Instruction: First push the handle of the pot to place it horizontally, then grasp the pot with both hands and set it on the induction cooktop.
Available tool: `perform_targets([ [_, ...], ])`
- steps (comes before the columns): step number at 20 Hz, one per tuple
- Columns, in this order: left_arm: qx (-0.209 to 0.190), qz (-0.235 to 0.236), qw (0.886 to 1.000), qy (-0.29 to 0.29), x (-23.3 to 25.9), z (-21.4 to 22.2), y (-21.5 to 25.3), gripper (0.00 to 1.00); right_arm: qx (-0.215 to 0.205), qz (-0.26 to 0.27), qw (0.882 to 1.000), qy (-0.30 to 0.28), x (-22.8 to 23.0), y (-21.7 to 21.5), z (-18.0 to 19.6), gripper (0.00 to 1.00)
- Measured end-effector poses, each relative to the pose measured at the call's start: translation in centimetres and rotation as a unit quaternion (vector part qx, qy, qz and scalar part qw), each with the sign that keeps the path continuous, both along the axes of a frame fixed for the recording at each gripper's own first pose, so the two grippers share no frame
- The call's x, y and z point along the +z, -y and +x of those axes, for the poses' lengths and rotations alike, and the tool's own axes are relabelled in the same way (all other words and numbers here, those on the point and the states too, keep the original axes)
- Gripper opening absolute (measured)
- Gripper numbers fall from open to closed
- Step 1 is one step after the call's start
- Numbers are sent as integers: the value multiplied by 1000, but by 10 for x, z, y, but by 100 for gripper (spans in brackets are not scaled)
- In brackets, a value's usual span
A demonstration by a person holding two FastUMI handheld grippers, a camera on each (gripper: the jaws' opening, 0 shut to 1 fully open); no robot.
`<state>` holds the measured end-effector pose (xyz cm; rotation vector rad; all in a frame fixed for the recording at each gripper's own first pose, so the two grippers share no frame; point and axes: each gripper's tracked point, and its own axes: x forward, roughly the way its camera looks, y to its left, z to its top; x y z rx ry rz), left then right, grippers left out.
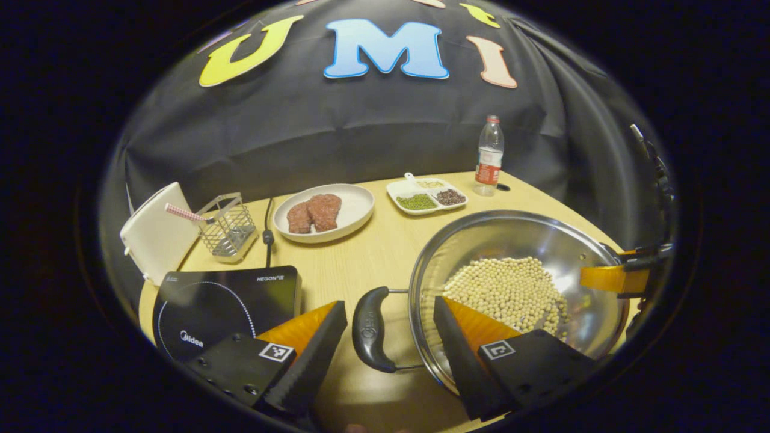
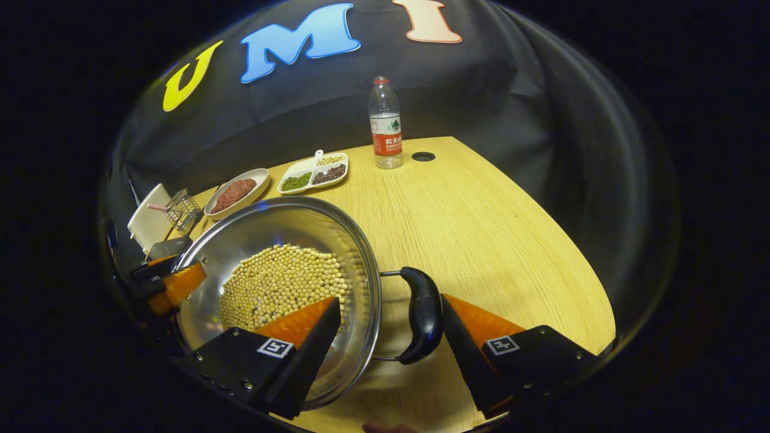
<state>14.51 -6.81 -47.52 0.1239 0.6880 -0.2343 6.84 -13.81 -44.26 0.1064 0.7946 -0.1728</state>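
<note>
On the table (image 2: 481,228), one pot (image 1: 517,240) has two handles, each straddled by spread, unclenched fingers.

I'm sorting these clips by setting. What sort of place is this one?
Most likely a mock kitchen set up in a recording booth: a wooden table carries an induction cooktop, a steel pot of beans, and a plate of meat.

Left tongs (image 1: 390,337) open astride pot (image 1: 517,288) handle (image 1: 370,329); induction cooktop (image 1: 225,307) left on table (image 1: 373,252).
</note>
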Motion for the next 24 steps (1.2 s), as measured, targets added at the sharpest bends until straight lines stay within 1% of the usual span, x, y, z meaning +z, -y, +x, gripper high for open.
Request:
perform_targets([
  [1,-2,3,1000,-2,-4,0,0,97,-3,-1,1000,0,1,2,-5,100],
  [3,-3,3,1000,-7,-10,1,0,97,-10,-1,1000,-3,-5,5,-2,100],
  [4,-4,-7,1000,-9,-12,3,2,97,-11,2,1000,-6,-9,5,-1,100],
  [5,-2,-14,1000,-14,-13,1,5,100,-12,0,1000,-9,-15,2,2,99],
  [6,-3,-22,1000,-17,-15,2,8,91,-13,-5,1000,-12,-18,4,2,94],
  [8,0,-19,1000,-15,-14,3,7,87,-11,2,1000,-12,-16,2,-1,86],
  [9,2,-20,1000,-15,-15,3,6,80,-13,3,1000,-12,-13,3,-2,86],
  [10,6,-23,1000,-16,-15,5,6,82,-15,5,1000,-10,-14,2,0,75],
  [11,12,-28,999,-20,-14,5,5,81,-16,5,1000,-10,-15,1,0,75],
  [12,18,-34,999,-23,-13,5,5,75,-18,0,1000,-9,-13,1,-2,75],
  [13,20,-37,999,-26,-13,4,5,76,-16,-7,1000,-8,-14,2,-1,75],
  [14,20,-36,999,-28,-13,4,4,74,-13,-12,1000,-8,-12,2,0,75],
  [19,27,-35,999,-29,-9,2,2,72,-7,-19,1000,-12,-11,-1,-3,75],
  [23,35,-36,998,-25,5,-5,-6,73,-1,-19,1000,-12,-3,-6,-5,75],
  [24,36,-36,998,-22,11,-4,-7,70,-1,-19,1000,-10,1,-7,-4,75],
])
